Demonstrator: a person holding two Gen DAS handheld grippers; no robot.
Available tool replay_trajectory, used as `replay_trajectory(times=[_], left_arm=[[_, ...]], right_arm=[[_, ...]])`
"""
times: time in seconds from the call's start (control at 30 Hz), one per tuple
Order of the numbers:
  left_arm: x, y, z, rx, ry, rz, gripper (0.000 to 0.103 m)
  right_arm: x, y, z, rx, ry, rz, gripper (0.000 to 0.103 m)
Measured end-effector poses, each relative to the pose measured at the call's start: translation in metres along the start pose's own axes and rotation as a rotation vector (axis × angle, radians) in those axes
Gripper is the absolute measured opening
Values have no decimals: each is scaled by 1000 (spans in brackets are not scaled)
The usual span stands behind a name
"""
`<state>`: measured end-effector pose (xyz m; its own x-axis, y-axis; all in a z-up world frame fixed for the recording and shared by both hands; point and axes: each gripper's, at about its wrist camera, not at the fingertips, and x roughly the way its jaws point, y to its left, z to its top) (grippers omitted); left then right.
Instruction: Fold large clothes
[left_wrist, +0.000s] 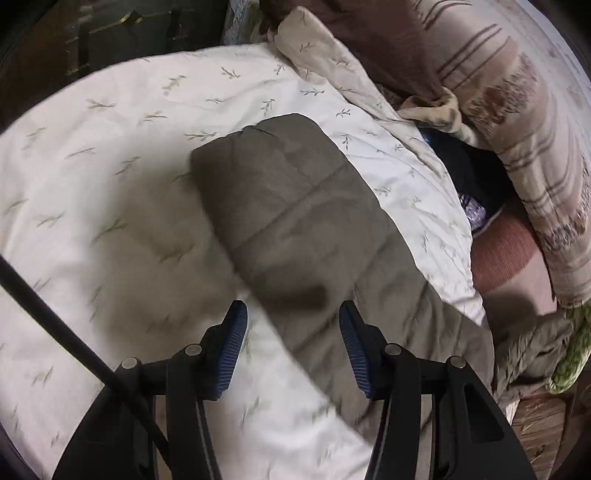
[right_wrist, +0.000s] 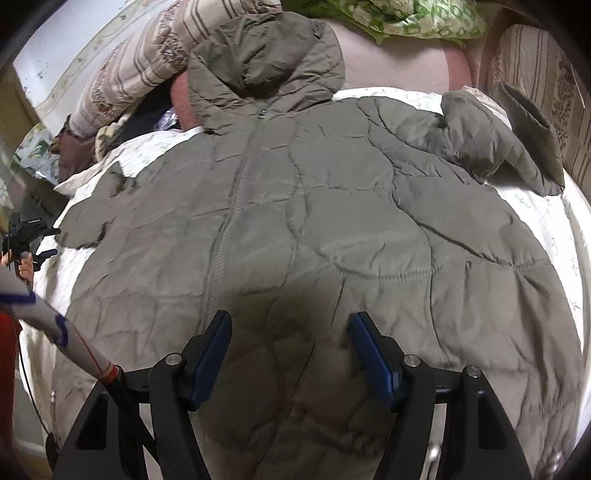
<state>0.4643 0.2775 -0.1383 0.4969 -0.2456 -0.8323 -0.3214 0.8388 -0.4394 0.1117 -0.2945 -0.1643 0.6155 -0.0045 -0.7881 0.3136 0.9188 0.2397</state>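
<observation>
My olive quilted jacket (right_wrist: 332, 221) lies zipped and front-up on the bed's leaf-print sheet (left_wrist: 110, 147), hood (right_wrist: 266, 55) toward the pillows. My left claw (left_wrist: 293, 332) hangs with its fingers apart over the outstretched sleeve (left_wrist: 288, 206), holding nothing; my right claw (right_wrist: 291, 350) hovers, equally spread, above the lower front panel. I judge the sleeve fold comes first: I should pinch the cuff end, grip only the sleeve's padding and not the sheet, then carry it flat across the chest without dragging the body askew.
</observation>
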Motion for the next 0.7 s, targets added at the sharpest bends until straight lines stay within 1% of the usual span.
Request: replay_trajectory(times=[0.1, 0.17, 0.2, 0.23, 0.27, 0.3, 0.37, 0.5, 0.57, 0.63, 0.7], left_arm=[[20, 1, 15, -42, 24, -34, 51], [27, 1, 20, -65, 24, -22, 51], [29, -1, 21, -70, 14, 1, 49], [29, -4, 22, -62, 5, 30, 45], [27, -9, 22, -42, -3, 65, 28], [25, -16, 21, -7, -3, 92, 20], [17, -26, 21, 32, -10, 100, 12], [-27, -61, 14, 96, -60, 41, 10], [-53, -93, 4, 149, -80, -6, 9], [-74, -130, -14, 225, -96, -40, 8], [-98, -178, -45, 328, -110, -95, 8]], right_arm=[[7, 0, 2, -22, 2, -35, 72], [11, 0, 1, -28, 6, -45, 72], [14, 0, 0, -31, 9, -50, 73], [17, 0, 0, -34, 11, -55, 73], [19, 0, 0, -36, 12, -60, 74], [22, 0, -1, -42, 11, -70, 74], [23, 4, -2, -62, 1, -87, 75], [25, 7, -4, -81, -20, -102, 75], [23, 7, -4, -76, -23, -92, 76], [18, 3, -2, -55, -23, -64, 75], [7, -1, -2, -24, -33, -24, 75]])
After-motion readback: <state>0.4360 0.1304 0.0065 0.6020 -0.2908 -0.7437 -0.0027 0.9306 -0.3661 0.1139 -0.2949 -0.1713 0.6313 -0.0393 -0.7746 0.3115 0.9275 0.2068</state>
